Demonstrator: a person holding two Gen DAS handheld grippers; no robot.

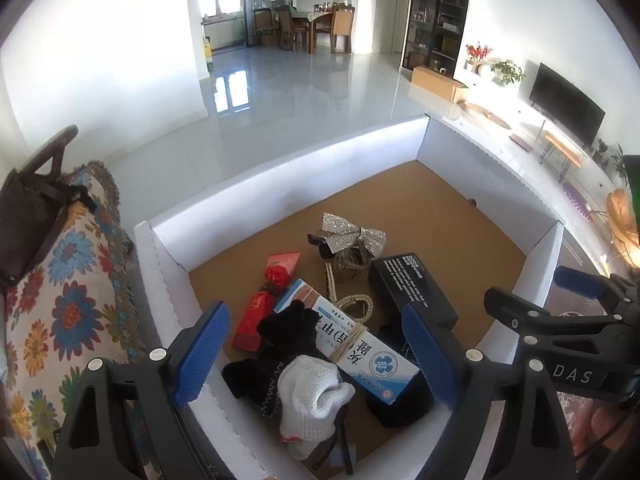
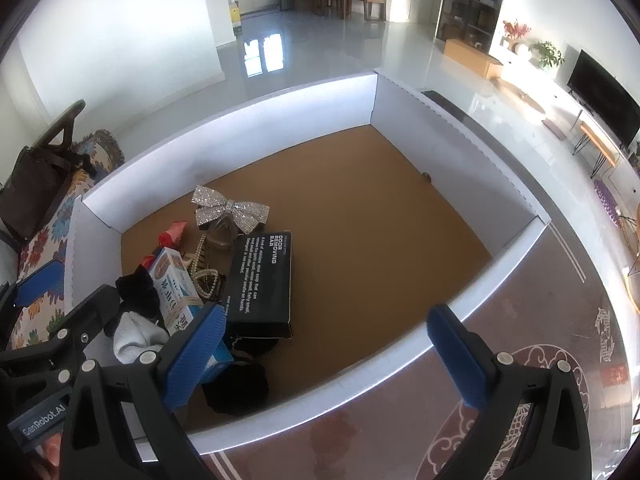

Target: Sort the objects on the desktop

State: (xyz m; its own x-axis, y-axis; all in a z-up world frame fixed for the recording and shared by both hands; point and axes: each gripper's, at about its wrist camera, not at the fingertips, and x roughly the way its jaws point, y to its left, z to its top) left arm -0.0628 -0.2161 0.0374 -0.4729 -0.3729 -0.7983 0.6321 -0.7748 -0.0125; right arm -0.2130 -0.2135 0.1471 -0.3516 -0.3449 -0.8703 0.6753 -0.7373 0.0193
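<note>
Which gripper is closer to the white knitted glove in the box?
Left. The left gripper hangs open right over the white knitted glove; the right gripper is open, off to the glove's right, above the box's near wall.

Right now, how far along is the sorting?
Done: nothing visibly sorted; the black box, silver bow, medicine box and white glove lie jumbled in one corner of the tray. In hand: nothing; left gripper and right gripper are open. Left: everything.

left claw (image 1: 316, 354): agape, empty | right claw (image 2: 324, 356): agape, empty
</note>
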